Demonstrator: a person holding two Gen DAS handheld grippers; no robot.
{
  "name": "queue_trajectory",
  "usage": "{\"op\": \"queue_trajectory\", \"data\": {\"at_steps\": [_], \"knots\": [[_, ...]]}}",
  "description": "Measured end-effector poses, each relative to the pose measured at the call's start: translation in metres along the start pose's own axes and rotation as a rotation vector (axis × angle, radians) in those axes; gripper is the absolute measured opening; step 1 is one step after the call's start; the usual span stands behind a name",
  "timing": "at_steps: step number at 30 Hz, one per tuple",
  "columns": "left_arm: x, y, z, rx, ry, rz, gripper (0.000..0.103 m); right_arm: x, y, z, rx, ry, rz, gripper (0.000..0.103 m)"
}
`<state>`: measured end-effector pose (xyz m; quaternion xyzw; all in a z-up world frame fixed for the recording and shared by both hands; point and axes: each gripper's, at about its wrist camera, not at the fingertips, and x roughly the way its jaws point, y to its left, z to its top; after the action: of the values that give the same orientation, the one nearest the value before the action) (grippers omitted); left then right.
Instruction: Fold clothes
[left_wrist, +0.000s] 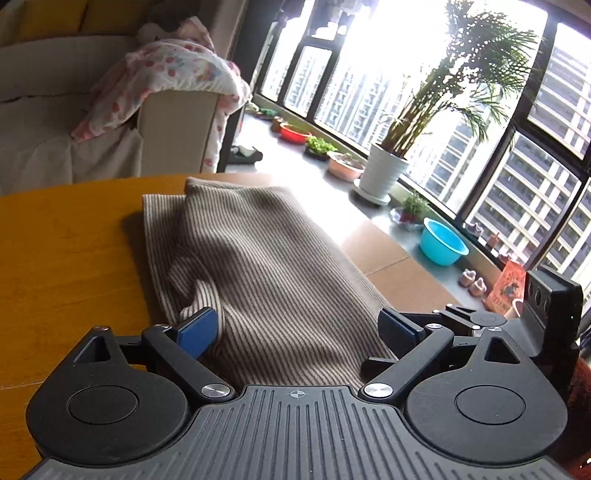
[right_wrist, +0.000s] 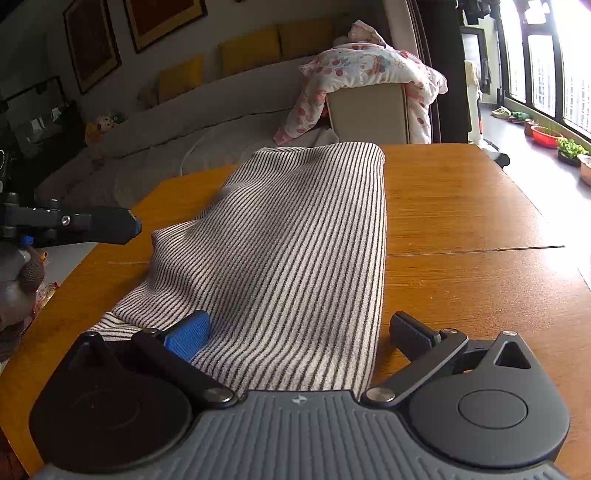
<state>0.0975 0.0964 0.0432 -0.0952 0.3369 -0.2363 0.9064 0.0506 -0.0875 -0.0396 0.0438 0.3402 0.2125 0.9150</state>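
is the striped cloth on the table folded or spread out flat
Folded, loosely: the striped cloth shows a doubled edge with a layer beneath, rumpled.

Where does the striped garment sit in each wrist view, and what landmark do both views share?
Left wrist: the striped garment fills the centre, running from between the open left gripper fingers to the table's far edge.
Right wrist: the garment again fills the centre, running away from the open right gripper; bare table lies to its right.
Shared landmark: the floral blanket draped over the sofa arm, also behind the garment in the right view.
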Motion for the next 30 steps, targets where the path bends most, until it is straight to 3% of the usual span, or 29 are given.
{"op": "queue_trajectory", "data": {"at_steps": [4,5,8,9,12,16,19,23,25,27,30], "knots": [[0.031,0.018,0.035,-0.017,-0.071,0.012,0.097,0.001,0.001,0.0,-0.002,0.001,0.003,0.103],[0.041,0.028,0.043,-0.035,-0.065,0.009,0.097,0.001,0.001,0.0,0.001,0.0,0.003,0.103],[0.077,0.068,0.064,-0.145,-0.018,0.031,0.079,0.0,0.0,0.0,0.009,-0.005,0.008,0.103],[0.088,0.081,0.07,-0.18,-0.006,0.048,0.078,0.0,-0.001,0.0,0.012,-0.006,0.009,0.103],[0.105,0.099,0.078,-0.202,-0.017,0.076,0.08,0.001,-0.002,0.001,0.014,-0.007,0.014,0.103],[0.128,0.1,0.086,-0.158,0.012,0.068,0.08,0.003,-0.001,0.001,0.014,-0.006,0.028,0.103],[0.139,0.094,0.086,-0.106,0.035,0.052,0.066,0.003,-0.001,0.002,0.017,-0.007,0.03,0.103],[0.121,0.081,0.084,-0.066,0.006,0.084,0.02,0.004,-0.003,0.003,0.024,-0.009,0.036,0.103],[0.098,0.074,0.084,-0.067,-0.041,0.123,0.015,0.004,-0.003,0.003,0.024,-0.009,0.035,0.103],[0.081,0.065,0.08,0.014,-0.084,0.187,0.011,0.005,-0.003,0.002,0.026,-0.01,0.036,0.103],[0.085,0.068,0.066,0.073,-0.032,0.259,0.012,0.006,-0.001,0.003,0.021,-0.008,0.033,0.103]]}}
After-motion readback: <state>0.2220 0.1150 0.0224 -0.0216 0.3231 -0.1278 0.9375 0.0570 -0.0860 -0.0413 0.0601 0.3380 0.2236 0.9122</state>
